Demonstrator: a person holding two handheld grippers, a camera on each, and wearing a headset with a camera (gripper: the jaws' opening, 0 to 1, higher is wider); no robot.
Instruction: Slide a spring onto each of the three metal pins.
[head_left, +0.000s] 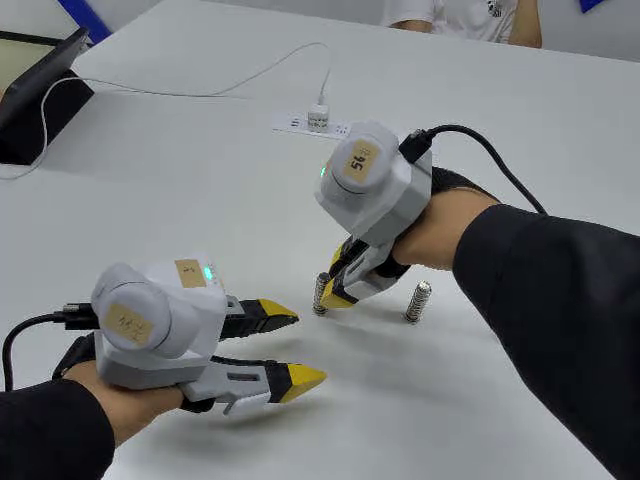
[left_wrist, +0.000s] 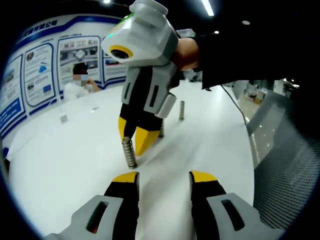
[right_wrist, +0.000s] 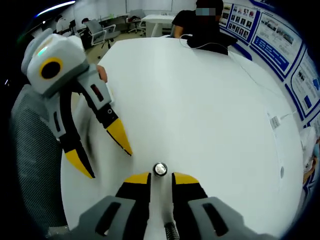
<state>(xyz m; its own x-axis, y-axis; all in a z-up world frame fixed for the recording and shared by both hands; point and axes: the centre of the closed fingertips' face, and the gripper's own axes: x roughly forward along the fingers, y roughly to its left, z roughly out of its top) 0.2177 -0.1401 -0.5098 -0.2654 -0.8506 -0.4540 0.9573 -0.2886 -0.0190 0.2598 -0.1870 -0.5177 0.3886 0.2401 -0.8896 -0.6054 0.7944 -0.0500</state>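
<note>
One spring on pin | likely light, squashy; grip mid-coil gently | right gripper jaws nearly together at it, pinch unclear | left gripper jaws apart

Left gripper, right gripper: pale grey bodies, black jaws, yellow tips. Springs: silver, ribbed coils. Table: plain white. Sleeves: black.

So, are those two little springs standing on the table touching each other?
Apart. In the head view, one spring stands at the right gripper, the other spring off to its side, with bare table between them.
</note>
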